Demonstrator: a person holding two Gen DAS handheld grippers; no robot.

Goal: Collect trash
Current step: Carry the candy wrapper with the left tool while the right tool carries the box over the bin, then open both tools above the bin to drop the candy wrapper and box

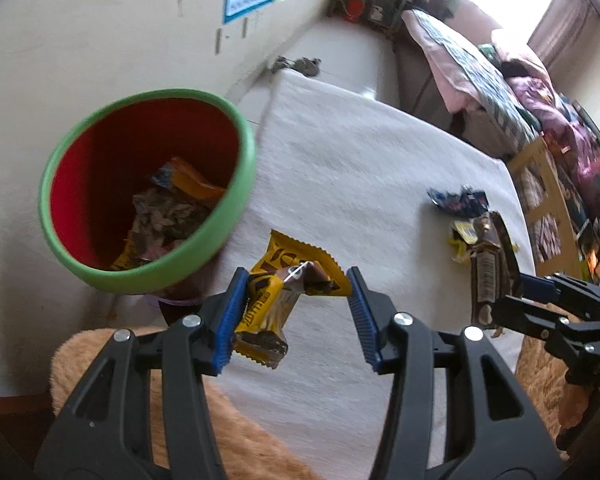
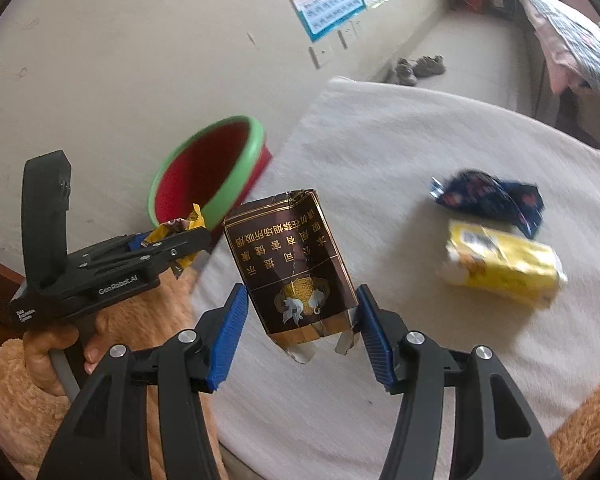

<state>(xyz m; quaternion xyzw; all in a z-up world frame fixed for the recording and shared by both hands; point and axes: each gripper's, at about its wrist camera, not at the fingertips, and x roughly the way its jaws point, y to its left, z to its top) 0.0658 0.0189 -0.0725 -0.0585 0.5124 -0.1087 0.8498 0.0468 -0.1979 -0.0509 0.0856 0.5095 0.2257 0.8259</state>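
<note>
White cloth-covered surface (image 1: 360,152) fills the centre of both views. Red bin with green rim (image 1: 148,184), upper left of the left wrist view, stands at the surface's edge by the wall and already holds crumpled wrappers. Left claw (image 1: 296,312), lower centre of that view, is clamped on a yellow snack wrapper (image 1: 276,304), held clear of the cloth just right of the bin's rim. Right claw (image 2: 300,332), lower centre of the right wrist view, is clamped on a torn brown cigarette pack (image 2: 296,268) with gold lettering, lifted above the cloth. Lying on the surface at right of that view: a yellow packet (image 2: 504,264) and, just above it, a dark blue wrapper (image 2: 492,200).
</note>
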